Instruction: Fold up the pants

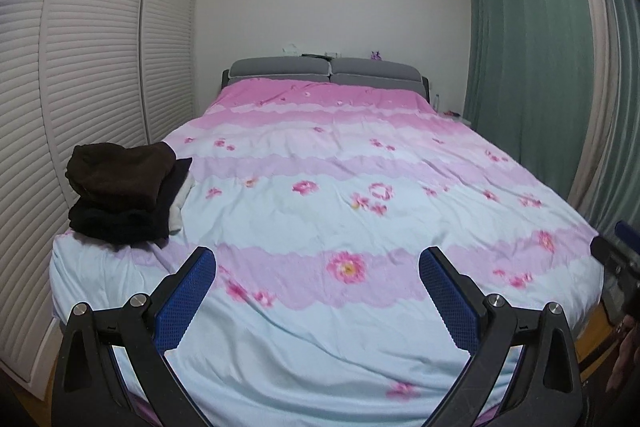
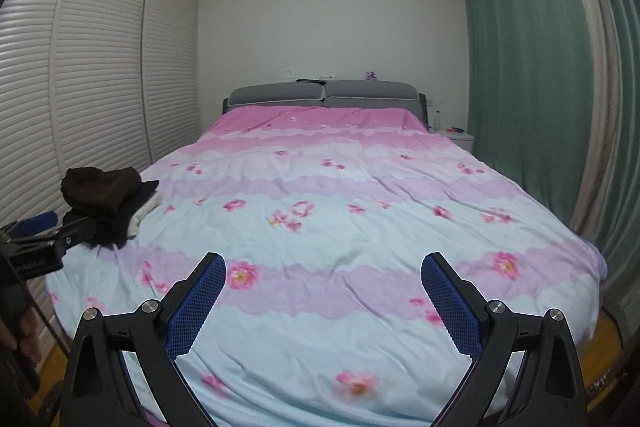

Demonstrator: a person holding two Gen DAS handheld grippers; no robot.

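A wide bed (image 1: 320, 195) fills the room, its quilted cover banded in pale blue, lilac and pink with scattered flowers, lightly creased. A grey padded headboard (image 1: 324, 69) backs it; slatted white wardrobe doors (image 1: 100, 39) stand left, green curtains (image 1: 528, 27) right. The folded pants (image 1: 120, 187) (brown, soft, atop darker garments) sit stacked ahead and left of the left gripper (image 1: 318, 261), on the bed's corner. Both it and the right gripper (image 2: 324, 267) gape wide, blue ribbed pads empty.

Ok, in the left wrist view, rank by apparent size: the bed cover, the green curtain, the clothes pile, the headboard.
1. bed cover
2. green curtain
3. and 4. clothes pile and headboard: they look alike, and the pile is nearer, so unranked.
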